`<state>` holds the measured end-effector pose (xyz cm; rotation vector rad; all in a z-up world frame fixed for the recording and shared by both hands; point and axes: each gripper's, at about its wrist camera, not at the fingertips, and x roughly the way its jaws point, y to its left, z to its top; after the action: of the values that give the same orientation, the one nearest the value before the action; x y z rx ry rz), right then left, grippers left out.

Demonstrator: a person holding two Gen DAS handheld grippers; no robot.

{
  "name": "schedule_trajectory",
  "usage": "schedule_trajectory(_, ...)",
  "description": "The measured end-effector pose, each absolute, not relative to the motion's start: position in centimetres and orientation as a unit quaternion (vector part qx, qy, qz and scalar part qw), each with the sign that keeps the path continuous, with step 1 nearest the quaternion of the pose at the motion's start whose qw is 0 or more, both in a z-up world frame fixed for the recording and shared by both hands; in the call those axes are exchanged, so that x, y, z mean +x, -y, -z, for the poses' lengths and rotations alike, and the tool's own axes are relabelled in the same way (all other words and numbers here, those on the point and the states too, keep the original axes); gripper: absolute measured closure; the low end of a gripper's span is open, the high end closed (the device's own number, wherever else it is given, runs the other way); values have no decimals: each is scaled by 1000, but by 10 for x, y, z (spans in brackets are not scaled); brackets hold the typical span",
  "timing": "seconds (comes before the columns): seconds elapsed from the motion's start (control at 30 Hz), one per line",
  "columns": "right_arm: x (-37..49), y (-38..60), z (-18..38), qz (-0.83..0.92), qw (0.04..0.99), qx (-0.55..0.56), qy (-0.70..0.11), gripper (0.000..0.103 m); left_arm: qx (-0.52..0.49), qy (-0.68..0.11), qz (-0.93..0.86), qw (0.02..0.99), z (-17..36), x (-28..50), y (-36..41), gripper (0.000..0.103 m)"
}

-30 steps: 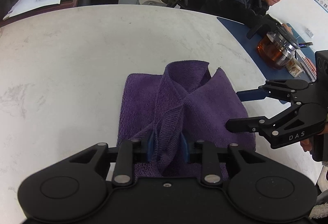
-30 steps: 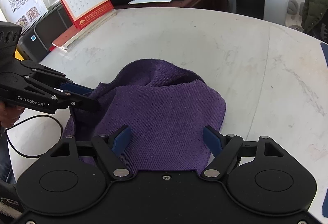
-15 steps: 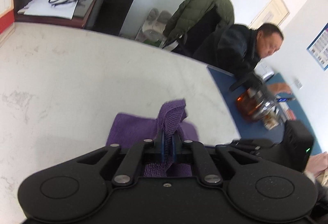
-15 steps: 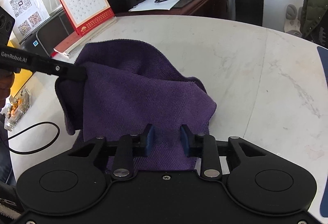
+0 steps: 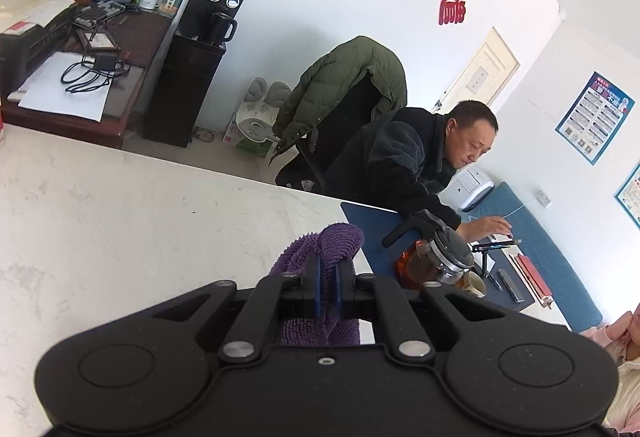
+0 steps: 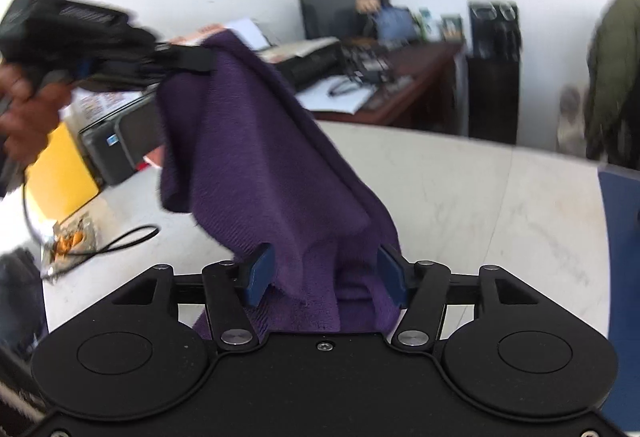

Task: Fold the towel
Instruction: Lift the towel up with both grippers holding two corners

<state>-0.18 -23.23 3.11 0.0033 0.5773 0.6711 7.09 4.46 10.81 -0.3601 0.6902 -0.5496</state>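
- Our left gripper (image 5: 327, 287) has its fingers (image 5: 317, 289) pressed nearly together on a bunched corner of the purple towel (image 5: 320, 249), which pokes out past the tips.
- From the right wrist view, the towel (image 6: 260, 157) hangs lifted above the white marble counter (image 6: 460, 197), stretched from the left gripper (image 6: 188, 59) at upper left down to us.
- Our right gripper (image 6: 326, 275) has its fingers (image 6: 259, 273) spread wide; the towel's lower end drapes between them, and we cannot tell whether they grip it.
- A glass teapot (image 5: 436, 257) sits on the blue mat (image 5: 536, 237) at the right, beside a seated man (image 5: 420, 157).
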Motion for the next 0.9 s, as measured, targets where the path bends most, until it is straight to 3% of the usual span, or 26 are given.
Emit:
schedule_trajectory(0.23, -22, 193, -32, -346, 902, -96, -241, 43, -151, -331, 261, 894, -118, 56, -35, 97)
schedule_trajectory(0.3, -22, 188, -35, -345, 905, -95, -230, 61, -146, -331, 258, 896, -120, 51, -36, 97)
schedule_trajectory(0.5, -20, 185, -44, -321, 919, -101, -208, 92, -156, -335, 242, 897, -115, 42, -44, 96)
schedule_trajectory(0.73, -17, 200, -72, -307, 936, -63, -162, 98, -195, -331, 229, 895, -111, 43, -64, 96)
schedule_trajectory(0.9, -2, 221, -102, -291, 946, -34, -136, 98, -217, -292, 262, 894, -139, 61, -64, 96)
